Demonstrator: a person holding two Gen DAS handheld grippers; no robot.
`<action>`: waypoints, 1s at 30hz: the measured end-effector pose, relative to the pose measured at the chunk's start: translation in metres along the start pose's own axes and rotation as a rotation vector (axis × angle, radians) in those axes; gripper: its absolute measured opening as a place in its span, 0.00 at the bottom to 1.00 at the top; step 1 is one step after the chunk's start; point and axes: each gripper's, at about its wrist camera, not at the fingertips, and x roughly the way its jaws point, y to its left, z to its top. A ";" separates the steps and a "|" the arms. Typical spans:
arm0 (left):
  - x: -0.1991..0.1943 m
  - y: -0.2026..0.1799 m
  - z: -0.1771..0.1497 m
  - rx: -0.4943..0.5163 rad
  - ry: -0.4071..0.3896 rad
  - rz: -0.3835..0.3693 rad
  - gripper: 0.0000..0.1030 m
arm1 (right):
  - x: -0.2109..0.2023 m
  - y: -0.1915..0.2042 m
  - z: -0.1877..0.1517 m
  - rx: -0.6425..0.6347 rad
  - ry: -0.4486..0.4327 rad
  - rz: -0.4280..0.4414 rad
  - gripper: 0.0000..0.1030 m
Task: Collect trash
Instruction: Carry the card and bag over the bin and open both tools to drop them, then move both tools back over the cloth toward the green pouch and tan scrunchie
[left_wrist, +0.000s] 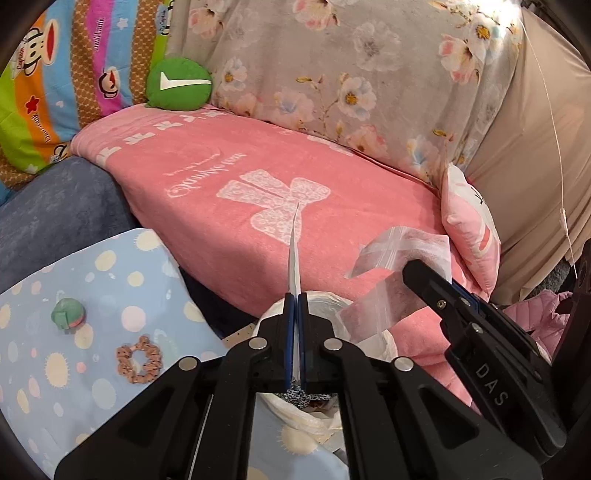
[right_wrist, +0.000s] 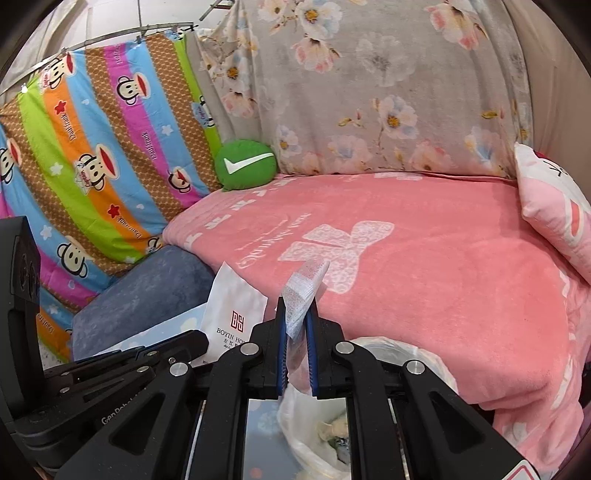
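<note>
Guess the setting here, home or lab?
Most likely a home bedroom or living corner: a pink blanket spread over a bed or sofa, a flowered quilt behind it, a green cushion, and a bin bag below the tongs.

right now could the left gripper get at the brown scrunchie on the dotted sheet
Probably not yet: the left gripper is shut on a white packet. The scrunchie lies uncovered on the sheet.
</note>
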 end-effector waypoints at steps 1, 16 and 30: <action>0.003 -0.004 0.000 0.006 0.003 -0.004 0.02 | 0.000 -0.005 0.000 0.008 -0.001 -0.008 0.13; 0.009 -0.014 0.004 -0.012 -0.010 0.023 0.39 | -0.010 -0.031 -0.001 0.053 -0.043 -0.057 0.58; -0.004 0.014 0.000 -0.061 -0.023 0.062 0.40 | -0.007 -0.013 -0.006 0.029 -0.027 -0.036 0.63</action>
